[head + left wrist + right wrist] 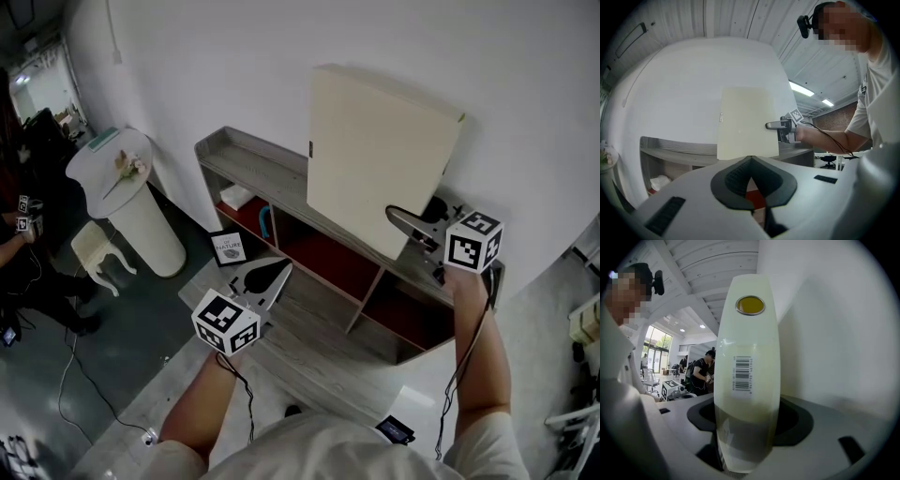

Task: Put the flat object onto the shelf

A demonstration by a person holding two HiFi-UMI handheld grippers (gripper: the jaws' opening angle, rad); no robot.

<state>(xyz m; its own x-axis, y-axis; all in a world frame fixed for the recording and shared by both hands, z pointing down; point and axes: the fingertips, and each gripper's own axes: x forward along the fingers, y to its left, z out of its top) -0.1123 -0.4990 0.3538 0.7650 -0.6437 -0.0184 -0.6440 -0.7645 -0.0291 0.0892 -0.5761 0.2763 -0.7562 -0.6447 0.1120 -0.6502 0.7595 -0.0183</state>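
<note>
The flat object [375, 150] is a large cream panel, upright over the top of the low grey shelf [253, 164], close to the white wall. Its lower edge is down at the shelf top. My right gripper [398, 217] is shut on the panel's right edge; the right gripper view shows that thin edge [749, 371] with a barcode between the jaws. My left gripper [274, 274] is shut and empty, in front of the shelf and lower left of the panel. In the left gripper view the panel [745, 122] stands ahead with the right gripper [771, 125] at its side.
The shelf has red-backed compartments holding a white item [236, 196] and a blue piece [265, 222]. A small framed picture [229, 247] leans at its left end. A white round pedestal [122, 169] and a white stool [94, 248] stand further left. A dark device [396, 429] lies near my feet.
</note>
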